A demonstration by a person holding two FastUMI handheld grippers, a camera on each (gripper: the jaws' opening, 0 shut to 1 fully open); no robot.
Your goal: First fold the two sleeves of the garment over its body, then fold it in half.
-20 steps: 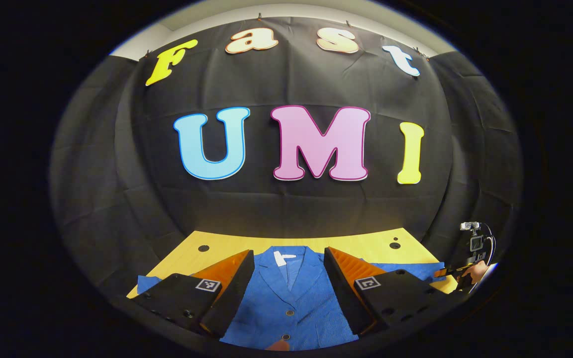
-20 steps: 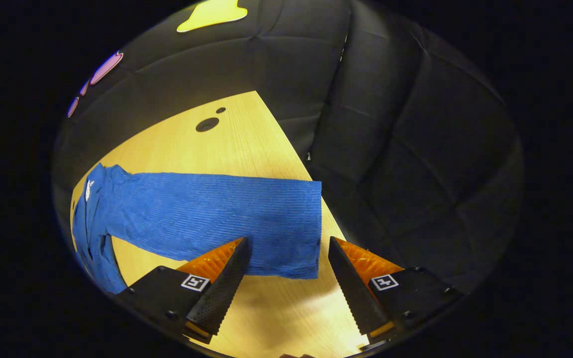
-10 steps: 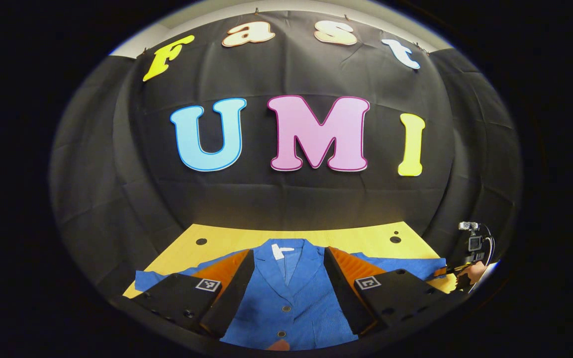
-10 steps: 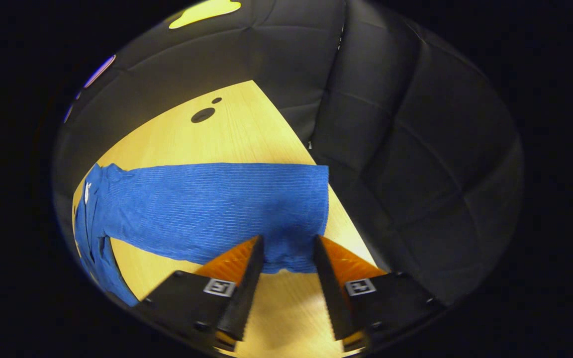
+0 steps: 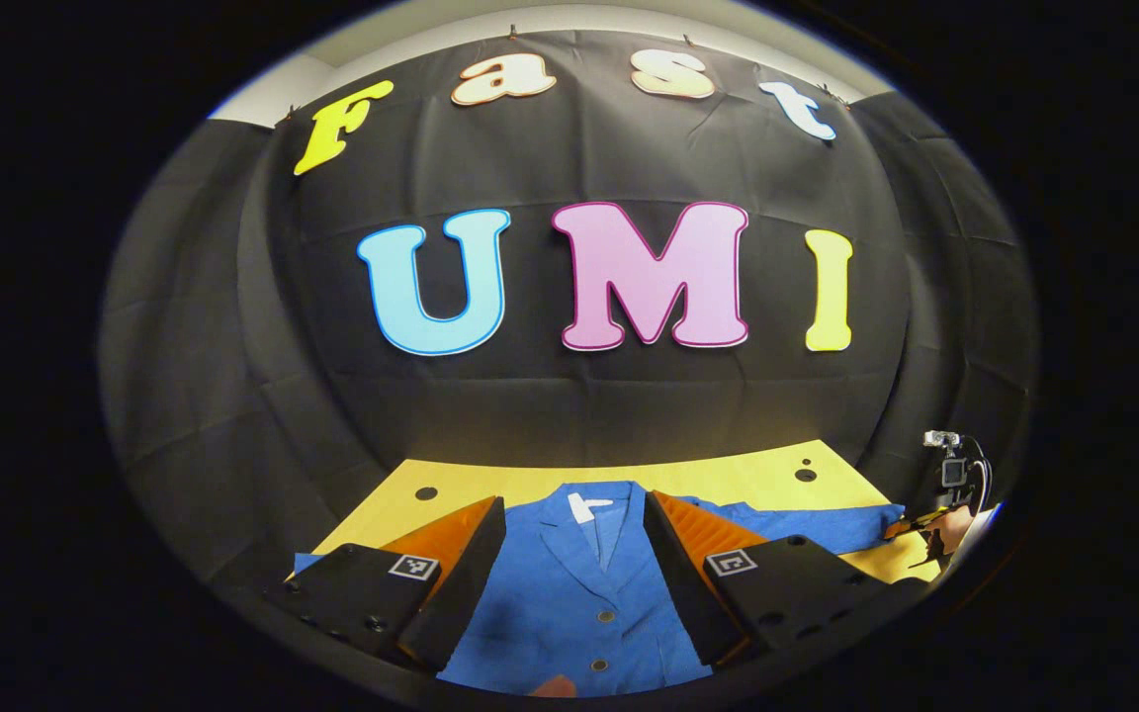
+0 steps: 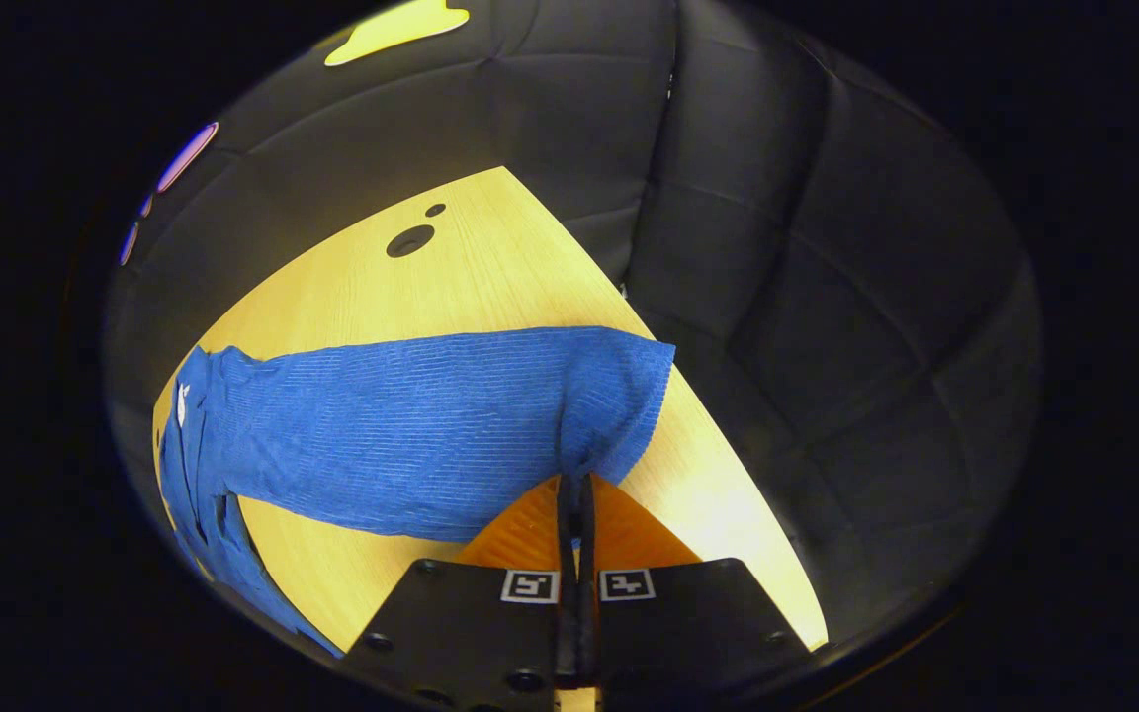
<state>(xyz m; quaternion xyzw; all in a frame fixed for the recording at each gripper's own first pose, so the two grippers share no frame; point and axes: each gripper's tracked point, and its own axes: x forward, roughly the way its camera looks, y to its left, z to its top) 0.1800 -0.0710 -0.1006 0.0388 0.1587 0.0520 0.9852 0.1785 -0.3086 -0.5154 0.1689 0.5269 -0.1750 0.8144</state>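
Note:
A blue button-up jacket (image 5: 584,593) lies flat on a yellow wooden table (image 5: 728,480), collar toward the far wall. My left gripper (image 5: 574,578) hovers open over the jacket's chest, fingers either side of the button line. In the right gripper view one long blue sleeve (image 6: 411,425) stretches across the table. My right gripper (image 6: 574,494) is shut on the lower edge of that sleeve near the cuff, and the cloth puckers up at the pinch. In the left gripper view the right gripper (image 5: 911,526) shows far right, at the sleeve's end.
Black cloth walls close off the table at the back and at both sides. The table's right edge (image 6: 718,445) runs just past the cuff. Round dark holes (image 6: 409,240) mark the far table corners. A hand (image 5: 947,534) holds the distant gripper.
My right gripper has closed from wide open onto the sleeve's edge near the cuff, and the cuff has lifted slightly. The left gripper has only drifted a little above the jacket.

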